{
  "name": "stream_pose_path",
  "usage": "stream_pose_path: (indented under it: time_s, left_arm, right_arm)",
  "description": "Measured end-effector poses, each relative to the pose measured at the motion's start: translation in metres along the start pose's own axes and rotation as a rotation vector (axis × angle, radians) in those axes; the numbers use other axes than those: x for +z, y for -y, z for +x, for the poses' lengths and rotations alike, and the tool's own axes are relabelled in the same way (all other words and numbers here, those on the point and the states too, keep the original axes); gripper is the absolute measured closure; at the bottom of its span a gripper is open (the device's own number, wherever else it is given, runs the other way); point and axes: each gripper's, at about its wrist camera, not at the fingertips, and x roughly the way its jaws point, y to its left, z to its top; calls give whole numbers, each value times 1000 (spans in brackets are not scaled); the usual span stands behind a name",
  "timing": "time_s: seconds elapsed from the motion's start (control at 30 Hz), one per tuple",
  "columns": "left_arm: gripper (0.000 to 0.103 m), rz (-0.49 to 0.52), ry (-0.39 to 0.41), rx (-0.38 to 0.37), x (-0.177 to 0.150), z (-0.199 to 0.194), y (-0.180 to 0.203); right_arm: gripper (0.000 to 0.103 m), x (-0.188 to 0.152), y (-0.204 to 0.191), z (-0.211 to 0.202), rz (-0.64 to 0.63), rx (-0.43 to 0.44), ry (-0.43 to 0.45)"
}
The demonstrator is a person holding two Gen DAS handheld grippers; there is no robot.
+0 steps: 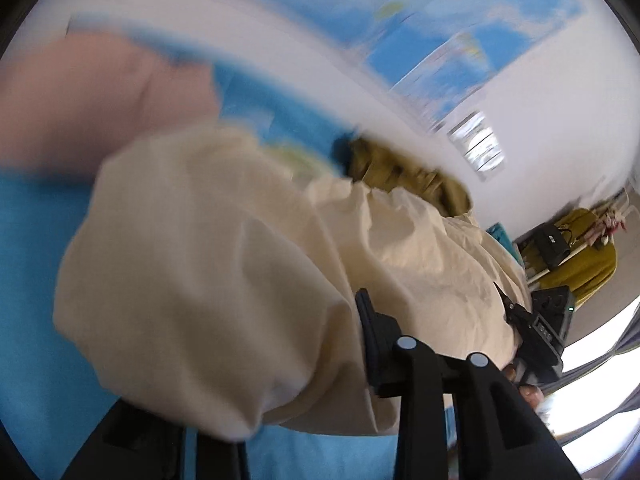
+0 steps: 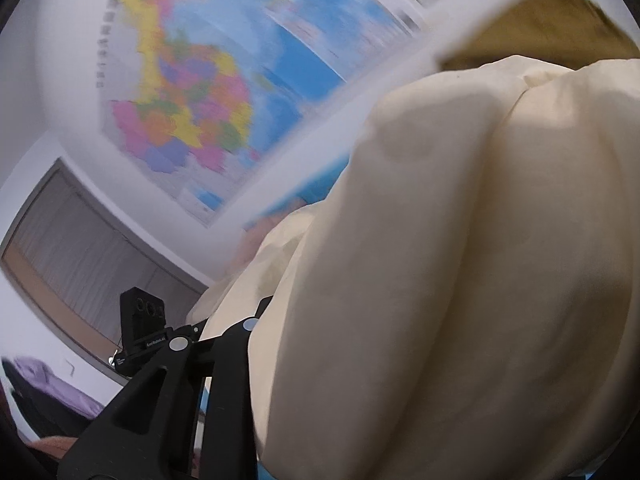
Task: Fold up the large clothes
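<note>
Cream cloth (image 1: pixel 224 264) billows in front of both our claws, bunched above a blue surface (image 1: pixel 36 280); every picture is motion-blurred. It drapes over our left claw (image 1: pixel 304 360), whose grip we cannot tell, and hides our right claw (image 2: pixel 320 360) too, so we cannot tell its grip either. On the wall map (image 2: pixel 192 92) no writing can be read.

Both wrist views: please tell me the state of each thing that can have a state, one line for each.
Cream garment: bunched, lifted, draped over both grippers.
Left gripper: fingertips covered by cloth, cannot tell.
Right gripper: fingertips covered by cloth, cannot tell.
Olive garment: crumpled behind the cream one.
Wall map: hanging, blurred.
</note>
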Motion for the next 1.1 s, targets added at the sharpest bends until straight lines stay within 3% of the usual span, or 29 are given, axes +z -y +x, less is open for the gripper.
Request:
stream_pose_path:
  time_s: [0.07, 0.13, 0.17, 0.2, 0.27, 0.3, 0.37, 0.53, 0.57, 0.6, 0.63, 0.67, 0.7, 0.77, 0.9, 1.1]
  left_arm:
    - [68, -37, -51, -9, -12, 11, -19]
    - [58, -36, -62, -5, -21, 13, -25]
    - [48, -36, -64, 3, -27, 12, -28]
    - [42, -35, -65, 8, -33, 11, -31]
    - [28, -32, -65, 14, -41, 10, -35]
    - [25, -36, -61, 17, -43, 10, -38]
    - [15, -52, -46, -25, -42, 10, -41]
    - [13, -56, -1, -93, -21, 33, -34]
    - [17, -51, 3, -94, -16, 39, -31]
    - [24, -53, 9, -95, -13, 44, -28]
    - [38, -52, 1, -111, -10, 48, -27]
    - [54, -45, -7, -118, -7, 52, -25]
    - [59, -41, -11, -105, -5, 54, -23]
    - [71, -22, -7, -105, -2, 53, -19]
    - [79, 47, 20, -76, -1, 42, -2]
    - [80, 126, 82, -110, 9, 13, 24]
  right_arm:
    - [70, -11, 21, 7, 62, -16, -51]
    - [54, -22, 39, 8, 124, -45, -74]
    - [36, -25, 45, 7, 150, -42, -81]
    - [25, -28, 52, 5, 180, -43, -87]
    - [17, -33, 57, 1, 202, -36, -90]
    - [14, -35, 58, 1, 201, -39, -93]
    - [8, -35, 57, 3, 195, -40, -93]
    - [5, -23, 56, 18, 193, -33, -53]
    - [5, -21, 56, 22, 188, -36, -43]
    - [15, -20, 54, 26, 182, -41, -38]
    - [25, -19, 54, 30, 171, -54, -37]
    - [50, -19, 54, 33, 164, -51, -42]
    - [64, -19, 55, 34, 164, -40, -44]
    - [75, -19, 51, 31, 133, -11, -44]
    - [79, -14, 25, 19, 28, 0, -3]
    - [80, 2, -15, -5, -92, 24, 71]
